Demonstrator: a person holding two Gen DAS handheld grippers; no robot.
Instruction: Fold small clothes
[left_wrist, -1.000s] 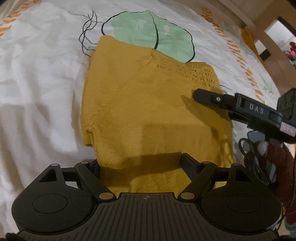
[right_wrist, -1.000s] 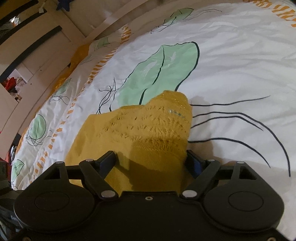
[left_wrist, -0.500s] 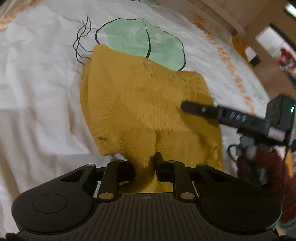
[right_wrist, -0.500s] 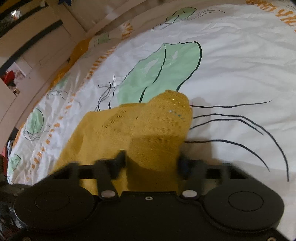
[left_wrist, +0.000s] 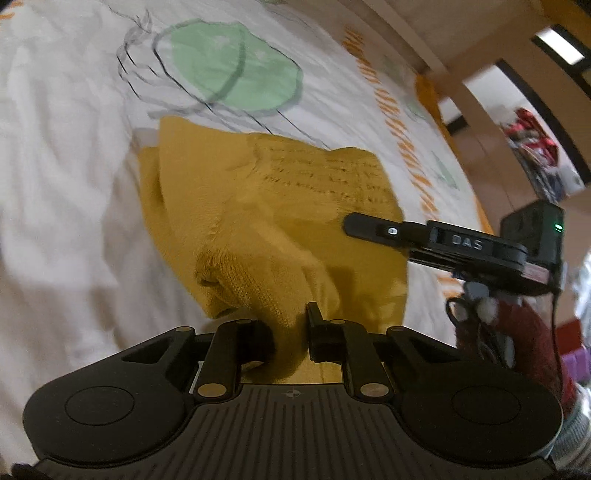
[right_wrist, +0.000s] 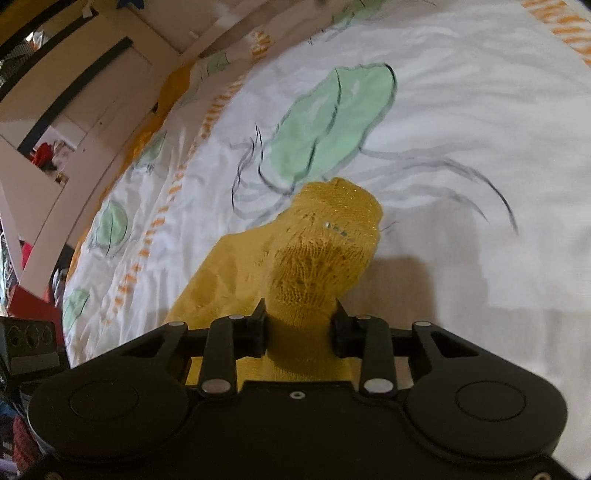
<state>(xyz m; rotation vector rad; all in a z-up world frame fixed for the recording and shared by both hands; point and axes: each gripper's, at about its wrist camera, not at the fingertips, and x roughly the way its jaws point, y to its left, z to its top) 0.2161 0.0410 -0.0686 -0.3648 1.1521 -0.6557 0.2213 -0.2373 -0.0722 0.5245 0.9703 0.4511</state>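
Observation:
A mustard-yellow knit sweater (left_wrist: 295, 206) lies on a white bedsheet (left_wrist: 74, 184) printed with green leaves. My left gripper (left_wrist: 290, 325) is shut on the sweater's near edge, which is gathered and raised off the sheet. In the right wrist view the same sweater (right_wrist: 332, 221) rises in a bunch into my right gripper (right_wrist: 300, 314). Its jaws are closing, and both pads press on the knit between them. One of the right gripper's fingers (left_wrist: 369, 229) shows from the side in the left wrist view, over the sweater's right part.
The bedsheet (right_wrist: 480, 110) spreads wide beyond and to the right of the sweater. A wooden bed frame (left_wrist: 461, 74) runs along the far side, with pale cupboards (right_wrist: 74, 122) behind it. A dark red sleeve (left_wrist: 517, 332) holds the right gripper.
Both grippers went from open around the sweater's near edge to closed on it. They rose, so the flat sweater is bunched and its near part lifted.

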